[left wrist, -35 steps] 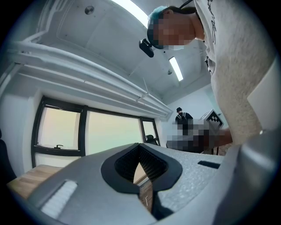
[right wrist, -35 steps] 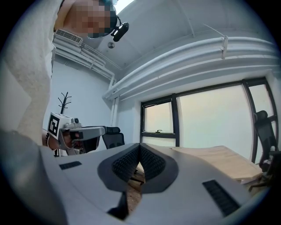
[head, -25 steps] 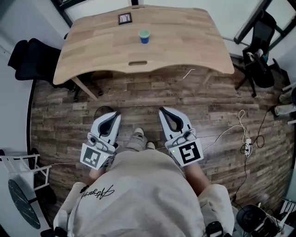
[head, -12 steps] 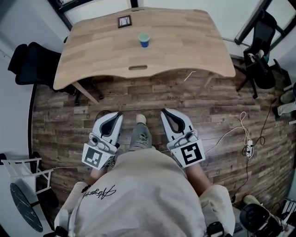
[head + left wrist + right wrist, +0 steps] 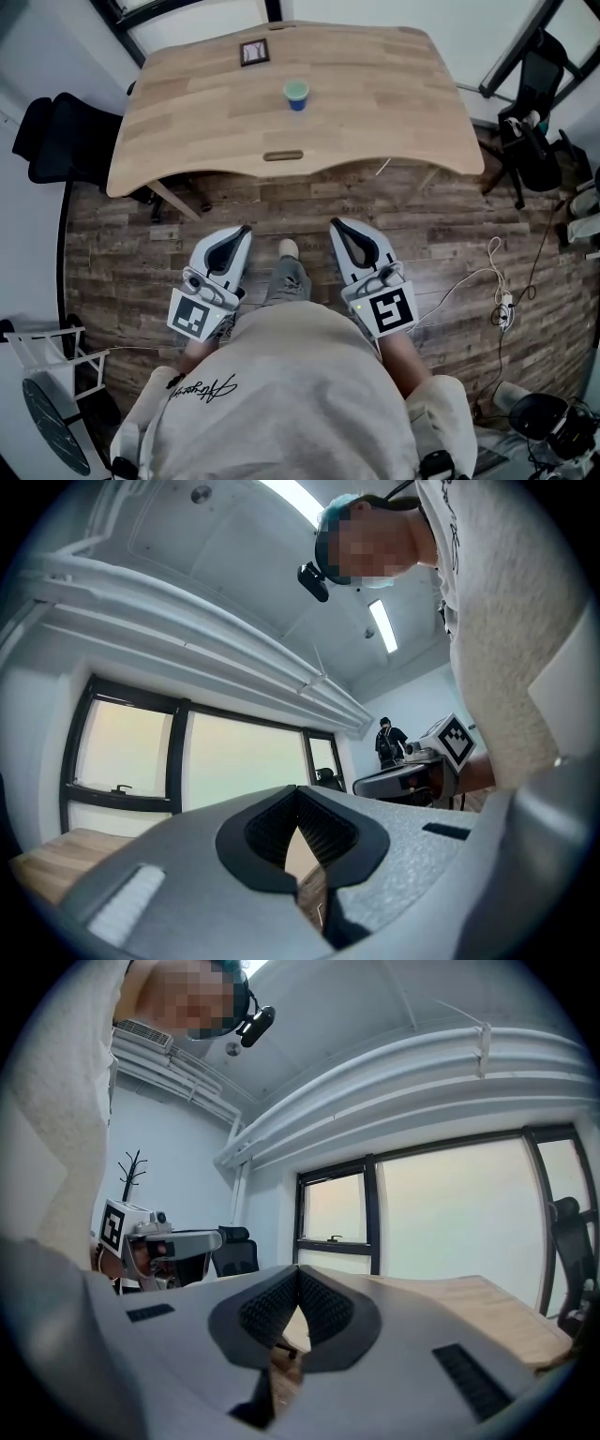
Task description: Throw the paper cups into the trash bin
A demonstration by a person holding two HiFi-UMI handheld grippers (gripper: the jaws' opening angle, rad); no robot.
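**A:** What's in front of you?

**B:** A person stands on a wood-plank floor point(image 5: 281, 202), a step back from a pale wooden table point(image 5: 187, 122). They hold a gripper at waist height in each hand, both pointing at the table. One paper cup point(image 5: 296, 94), blue with a greenish top, stands upright near the middle of the table, on the far half. It is well apart from both grippers. A small dark-framed square point(image 5: 254, 52) lies beyond it.

**A:** Are the grippers holding anything?

**B:** No. The left gripper point(image 5: 236, 240) has its jaws closed tip to tip with nothing between them. The right gripper point(image 5: 343, 232) is the same, shut and empty.

**A:** So what does the reach need?

**B:** I'd say they should step up to the table first, since the cup looks out of reach from here. The jaws should part before they arrive, not at the cup. Coming in level from the side, with a pad on either wall, would suit it. They should close softly, because thin paper is likely to buckle or tip.

**A:** And the trash bin?

**B:** I can't pick one out for certain. Best to find it before lifting.
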